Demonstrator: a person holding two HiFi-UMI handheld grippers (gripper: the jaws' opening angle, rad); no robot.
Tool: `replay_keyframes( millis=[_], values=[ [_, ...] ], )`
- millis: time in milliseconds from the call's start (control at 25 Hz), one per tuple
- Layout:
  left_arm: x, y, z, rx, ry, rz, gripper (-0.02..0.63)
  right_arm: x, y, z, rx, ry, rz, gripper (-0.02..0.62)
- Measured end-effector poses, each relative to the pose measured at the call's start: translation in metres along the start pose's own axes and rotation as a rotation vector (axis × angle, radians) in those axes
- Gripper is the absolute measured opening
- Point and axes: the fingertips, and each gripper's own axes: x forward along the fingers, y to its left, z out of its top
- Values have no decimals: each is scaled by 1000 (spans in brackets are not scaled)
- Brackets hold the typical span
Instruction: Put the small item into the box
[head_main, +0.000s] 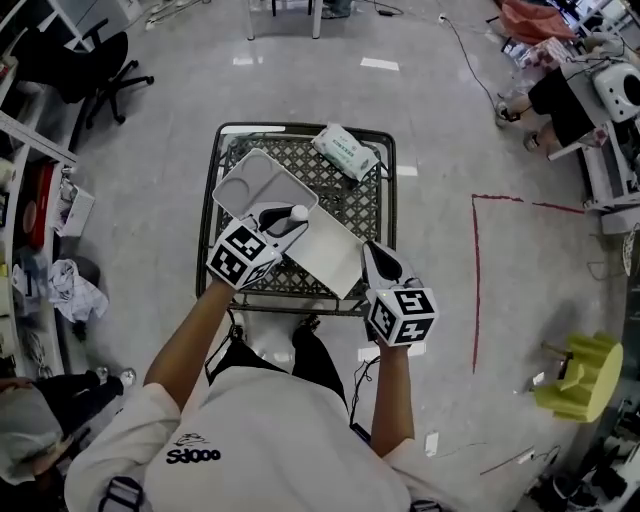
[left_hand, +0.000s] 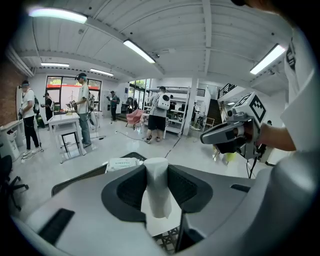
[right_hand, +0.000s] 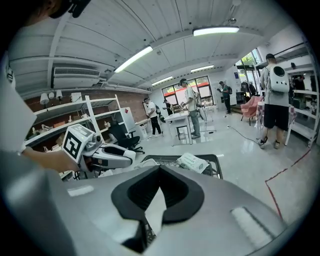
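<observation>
**A:** Small item, where?

**B:** Small white item (left_hand: 159, 187), a stubby roll by the look, stands upright between the pads of the left gripper (head_main: 293, 216). The jaws are clamped on its sides and held well apart by it. From the head view it hangs above the near-right rim of the white box (head_main: 240, 180). It is not inside. I can't tell whether it is past the rim line.

**A:** The box?

**B:** Open, shallow, divided inside. The compartments that show hold nothing; the left gripper covers the near corner. Under the box is a black mesh cart (head_main: 365, 205). A flat white panel (head_main: 335, 255) lies just beside the box on its near-right side. It may be the lid, not certain. A pack of wipes (head_main: 345, 150) lies beyond the box to its right, apart from it.

**A:** Other tongs?

**B:** Right gripper (head_main: 372, 252) has its jaw tips together with nothing between them. It sits to the right of the box, over the panel's near edge, touching nothing that I can see.

**A:** Progress?

**B:** My judgement: the pick is done and the carry has reached the box's edge. Left to do: bring the item over a compartment, lower it, part the jaws, and check that it settles inside.
</observation>
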Motion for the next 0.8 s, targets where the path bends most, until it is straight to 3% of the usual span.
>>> replay_keyframes(
  millis=[480,800],
  values=[
    [81,-9,-67,-30,211,-6,129,32,-37,-45,67,119,67,11],
    [129,-14,-124,-53,384,-21,130,49,-39,-80,82,226,128,11]
  ],
)
